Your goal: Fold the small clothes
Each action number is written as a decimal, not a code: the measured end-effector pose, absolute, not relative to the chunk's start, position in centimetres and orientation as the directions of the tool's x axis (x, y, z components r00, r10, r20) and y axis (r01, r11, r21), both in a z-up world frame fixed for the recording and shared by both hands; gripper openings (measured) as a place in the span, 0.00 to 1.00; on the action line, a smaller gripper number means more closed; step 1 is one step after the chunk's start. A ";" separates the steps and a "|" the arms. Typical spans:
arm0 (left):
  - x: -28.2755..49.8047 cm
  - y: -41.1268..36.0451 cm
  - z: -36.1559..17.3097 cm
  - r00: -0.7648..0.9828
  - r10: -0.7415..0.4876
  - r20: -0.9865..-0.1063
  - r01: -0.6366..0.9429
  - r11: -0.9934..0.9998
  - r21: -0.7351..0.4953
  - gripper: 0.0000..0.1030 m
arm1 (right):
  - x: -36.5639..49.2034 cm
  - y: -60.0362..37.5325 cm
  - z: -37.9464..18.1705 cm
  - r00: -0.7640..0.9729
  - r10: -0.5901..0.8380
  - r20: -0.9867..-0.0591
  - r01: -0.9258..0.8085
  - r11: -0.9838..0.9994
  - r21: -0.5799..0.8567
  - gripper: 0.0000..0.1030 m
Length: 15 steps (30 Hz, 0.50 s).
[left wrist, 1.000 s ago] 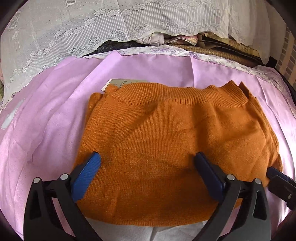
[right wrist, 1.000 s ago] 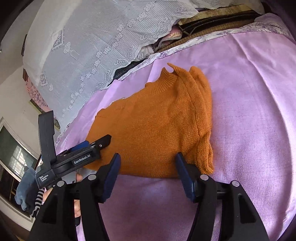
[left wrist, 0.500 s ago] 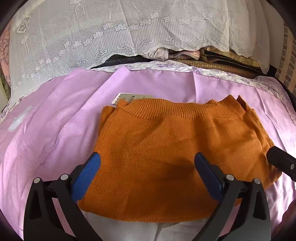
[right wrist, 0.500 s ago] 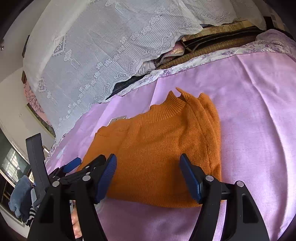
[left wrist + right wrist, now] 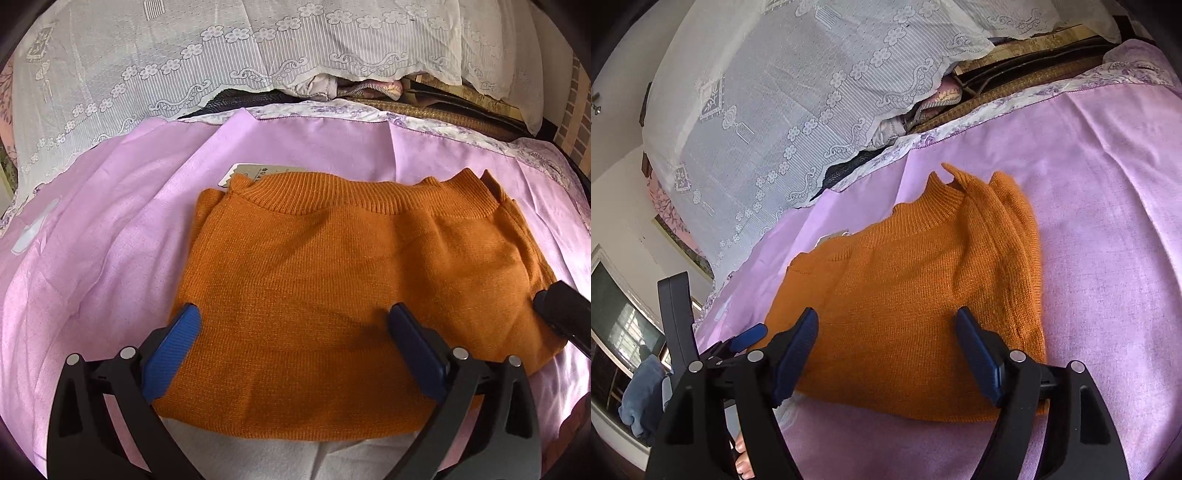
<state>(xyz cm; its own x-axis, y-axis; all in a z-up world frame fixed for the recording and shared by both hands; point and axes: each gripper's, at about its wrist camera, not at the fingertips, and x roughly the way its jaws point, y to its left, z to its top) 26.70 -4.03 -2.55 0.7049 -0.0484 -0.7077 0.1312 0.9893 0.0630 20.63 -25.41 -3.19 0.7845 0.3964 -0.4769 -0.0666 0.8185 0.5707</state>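
Observation:
An orange knitted sweater [image 5: 351, 277] lies folded flat on a pink sheet [image 5: 110, 240], ribbed neck away from me, with a paper tag [image 5: 251, 173] showing at its far left corner. My left gripper [image 5: 293, 314] is open over the sweater's near edge, its pads apart and gripping nothing. The right gripper [image 5: 886, 317] hovers over the sweater's [image 5: 916, 288] near right part; its jaws are opening, and the knit lies below them unpinched. One black tip of the right gripper [image 5: 561, 317] enters the left wrist view at the right.
White lace cloth [image 5: 221, 55] drapes over stacked bedding along the back of the sheet. A pale cloth [image 5: 295, 458] lies under the sweater's near edge. A person's fingers [image 5: 742, 454] and a blue cloth [image 5: 639, 398] show at the lower left in the right wrist view.
The right gripper's jaws have spread wider and its view has tipped up a little over the sweater. The left gripper has hardly moved, and the sweater lies as before.

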 end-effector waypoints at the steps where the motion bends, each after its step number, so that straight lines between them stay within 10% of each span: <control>1: 26.4 -4.0 -2.4 0.712 -0.045 -0.700 0.131 0.989 0.069 0.96 | 20.1 -25.7 -2.8 0.798 0.392 -0.458 -0.069 0.814 0.577 0.75; 15: 25.6 -3.1 -1.2 0.734 -0.036 -0.678 0.109 0.992 0.065 0.96 | 19.6 -32.1 -3.3 0.814 0.316 -0.488 0.078 0.772 0.630 0.75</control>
